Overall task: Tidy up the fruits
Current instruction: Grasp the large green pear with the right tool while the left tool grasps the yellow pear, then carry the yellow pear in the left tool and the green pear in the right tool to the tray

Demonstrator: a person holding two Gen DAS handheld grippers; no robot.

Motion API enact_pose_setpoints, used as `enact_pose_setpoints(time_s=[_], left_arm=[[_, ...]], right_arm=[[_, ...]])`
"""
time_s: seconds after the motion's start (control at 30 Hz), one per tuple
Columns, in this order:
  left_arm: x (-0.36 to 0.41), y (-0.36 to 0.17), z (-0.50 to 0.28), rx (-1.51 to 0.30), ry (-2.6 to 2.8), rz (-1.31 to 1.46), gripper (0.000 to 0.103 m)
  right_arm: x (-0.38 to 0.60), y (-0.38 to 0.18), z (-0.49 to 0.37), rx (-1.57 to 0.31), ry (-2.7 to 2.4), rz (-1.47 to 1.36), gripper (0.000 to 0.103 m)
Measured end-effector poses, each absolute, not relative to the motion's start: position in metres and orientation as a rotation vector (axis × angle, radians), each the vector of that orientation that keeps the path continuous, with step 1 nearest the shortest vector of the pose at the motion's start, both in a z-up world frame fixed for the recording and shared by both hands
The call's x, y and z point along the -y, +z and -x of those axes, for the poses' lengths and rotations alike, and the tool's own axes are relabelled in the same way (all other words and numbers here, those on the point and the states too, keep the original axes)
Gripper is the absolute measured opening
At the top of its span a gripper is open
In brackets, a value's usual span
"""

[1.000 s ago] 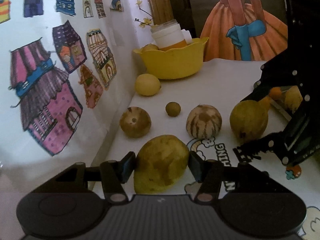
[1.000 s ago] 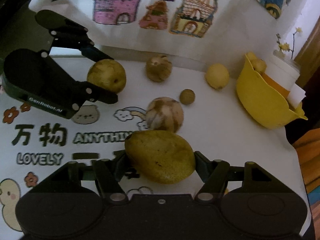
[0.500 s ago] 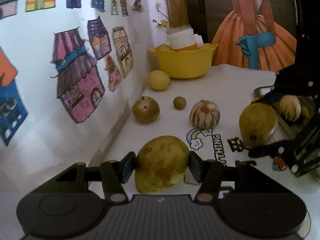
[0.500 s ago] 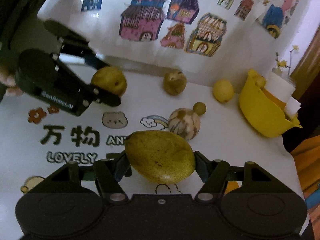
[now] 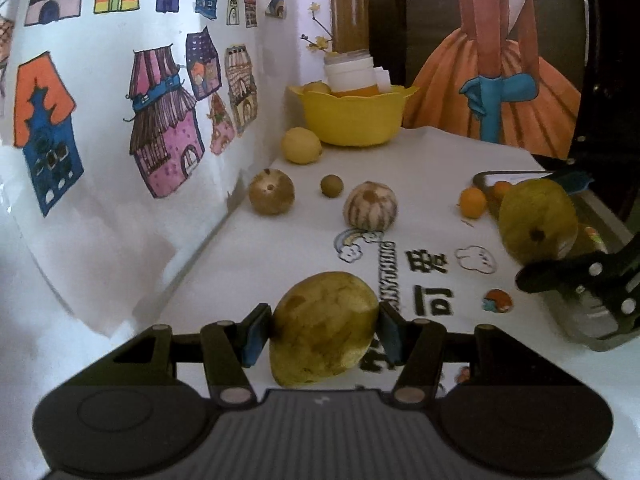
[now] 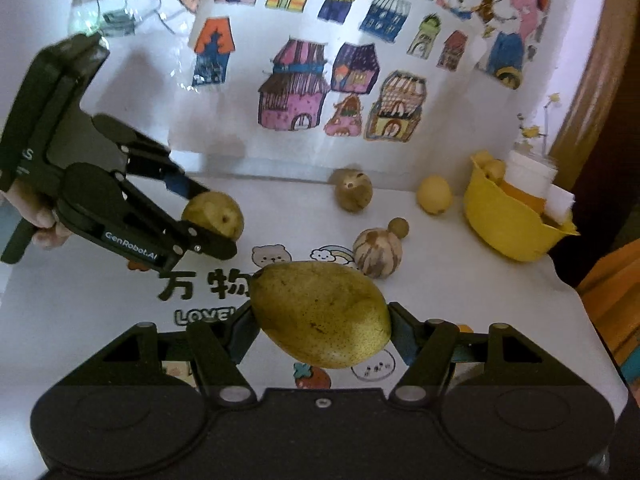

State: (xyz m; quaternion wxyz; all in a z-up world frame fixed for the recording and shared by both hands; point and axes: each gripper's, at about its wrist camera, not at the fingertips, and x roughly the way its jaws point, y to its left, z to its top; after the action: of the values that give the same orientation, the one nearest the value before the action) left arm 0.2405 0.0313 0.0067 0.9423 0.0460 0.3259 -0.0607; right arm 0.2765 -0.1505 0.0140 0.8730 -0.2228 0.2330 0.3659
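In the left wrist view my left gripper point(image 5: 324, 332) is shut on a blotchy yellow-green pear point(image 5: 324, 320), held above the printed white table cover point(image 5: 424, 168). In the right wrist view my right gripper point(image 6: 322, 332) is shut on a larger speckled yellow-green pear point(image 6: 320, 314), also clear of the table. Each gripper shows in the other's view: the left gripper point(image 6: 214, 220) with its pear point(image 6: 216, 212) at the left, the right gripper point(image 5: 560, 224) with its pear point(image 5: 536, 216) at the right. A striped melon point(image 5: 370, 204), a brown round fruit point(image 5: 271, 191), a small brown fruit point(image 5: 331, 185) and a lemon point(image 5: 301, 145) lie on the table.
A yellow bowl point(image 5: 352, 120) holding a white jar point(image 5: 349, 70) and a small fruit stands in the far corner. A small orange point(image 5: 473, 202) lies beside a dark tray point(image 5: 516, 176) at the right. A sheet with house drawings point(image 6: 304, 80) hangs behind the table. A hand point(image 6: 44, 220) grips the left tool.
Both grippers have drawn back from the fruits on the table and risen a little, each still carrying its pear. The loose fruits and the bowl have not moved.
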Motion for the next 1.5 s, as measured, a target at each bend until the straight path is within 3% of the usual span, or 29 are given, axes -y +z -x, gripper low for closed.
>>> enact_pose_setpoints(time_s=[0.7,1.5], left_arm=[[0.031,0.021,-0.203,-0.638,-0.268,0.002,0.061],[0.124,0.009,-0.208,-0.622,-0.433,0.035,0.061]], right_arm=[[0.265,0.008,-0.199,-0.521,0.589,0.275,0.07],[0.319,-0.026,-0.22,-0.573,0.43,0.253,0.07]])
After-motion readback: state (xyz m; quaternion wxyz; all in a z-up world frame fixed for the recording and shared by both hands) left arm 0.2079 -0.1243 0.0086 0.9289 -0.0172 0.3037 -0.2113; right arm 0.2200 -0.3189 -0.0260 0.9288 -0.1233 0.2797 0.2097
